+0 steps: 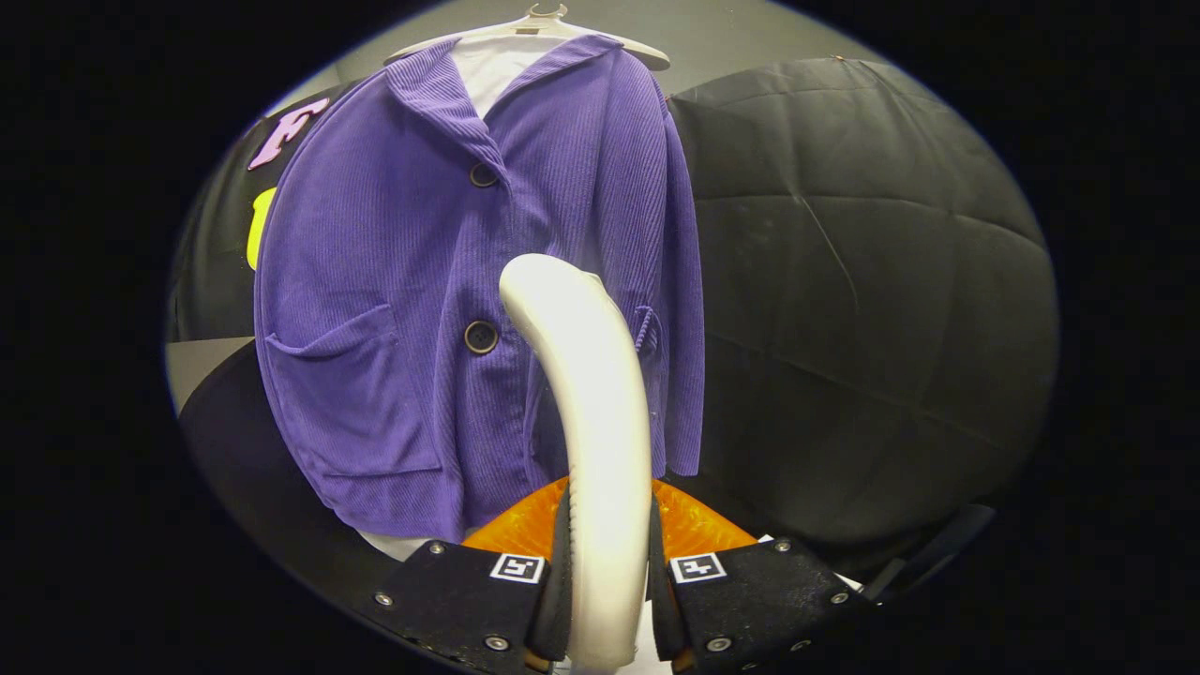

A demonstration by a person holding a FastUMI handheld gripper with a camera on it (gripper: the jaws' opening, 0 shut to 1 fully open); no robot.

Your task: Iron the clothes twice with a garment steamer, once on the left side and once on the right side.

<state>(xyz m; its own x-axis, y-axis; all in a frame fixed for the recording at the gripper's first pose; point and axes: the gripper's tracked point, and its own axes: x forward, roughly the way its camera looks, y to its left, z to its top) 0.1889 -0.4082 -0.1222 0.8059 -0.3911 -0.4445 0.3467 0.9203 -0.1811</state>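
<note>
Before the hanging purple jacket [450, 309], gripper [605, 581] upright, fingers clenched on the white steamer handle [586, 394].

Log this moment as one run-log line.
tool: shut on steamer handle | steamer head: against purple jacket, beside lower button | jacket: on hanger

Take the jacket [450, 309] as your landmark. It hangs on a hanger [534, 28] at its top, with a shirt [497, 70] inside its collar. Your gripper [607, 600] sits below and in front of the jacket, both fingers [469, 600] pressed on the steamer handle [591, 422] between them. The handle rises ahead of the fingers and its head meets the jacket just right of the lower button [481, 337]. A pocket [361, 394] lies left of that button.
</note>
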